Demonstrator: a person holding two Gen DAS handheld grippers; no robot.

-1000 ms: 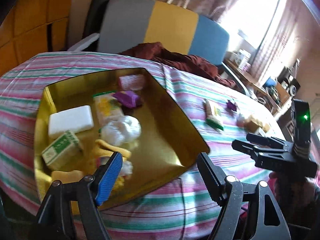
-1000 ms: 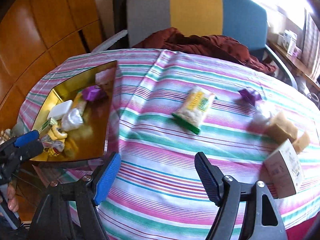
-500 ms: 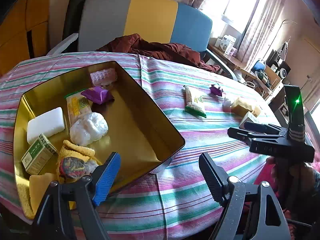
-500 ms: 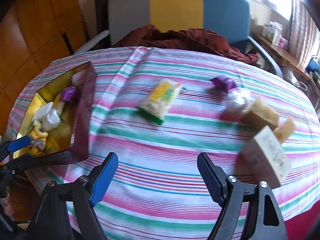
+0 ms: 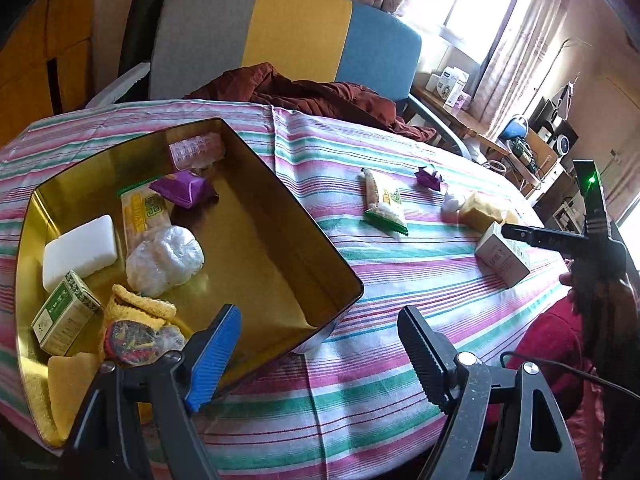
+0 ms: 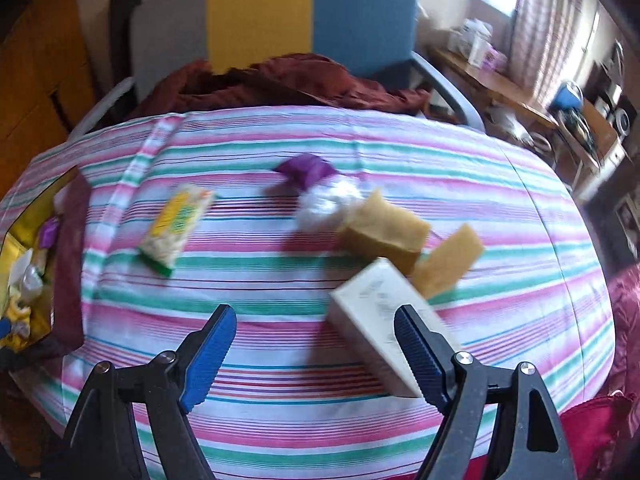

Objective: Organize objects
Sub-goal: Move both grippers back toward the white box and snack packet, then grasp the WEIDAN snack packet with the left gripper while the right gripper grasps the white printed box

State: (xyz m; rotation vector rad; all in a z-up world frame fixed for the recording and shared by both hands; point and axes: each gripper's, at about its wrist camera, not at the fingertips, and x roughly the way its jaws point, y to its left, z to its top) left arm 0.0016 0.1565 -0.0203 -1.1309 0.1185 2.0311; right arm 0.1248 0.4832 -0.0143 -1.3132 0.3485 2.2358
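1. The right gripper (image 6: 312,354) has swung across the striped surface (image 6: 280,360) since a moment ago: the white carton (image 6: 372,304), earlier off at the far right edge of its view, now sits just ahead of its right finger (image 6: 420,354).
2. The gold tin (image 5: 256,248) fills the left wrist view as it did half a second ago; the left gripper (image 5: 320,356) hovers at the tin's near corner.
3. Only the left view shows inside the tin: a white bar (image 5: 80,252), a green box (image 5: 64,312), a clear bag (image 5: 164,260), a purple packet (image 5: 186,190). The right view catches just a sliver of the tin at its left edge, and it is blurred.
4. Only the right view shows both tan sponges (image 6: 384,232) plainly, touching the carton's far end.
5. Both pairs of fingers stand apart with nothing between them; the carton overlaps the right finger in the picture, but I cannot tell whether they touch.
6. The carton lies flat, its long axis running diagonally from near right to far left.
7. The snack packet (image 6: 176,226) lies well to the left, its long axis diagonal too, green end nearest.
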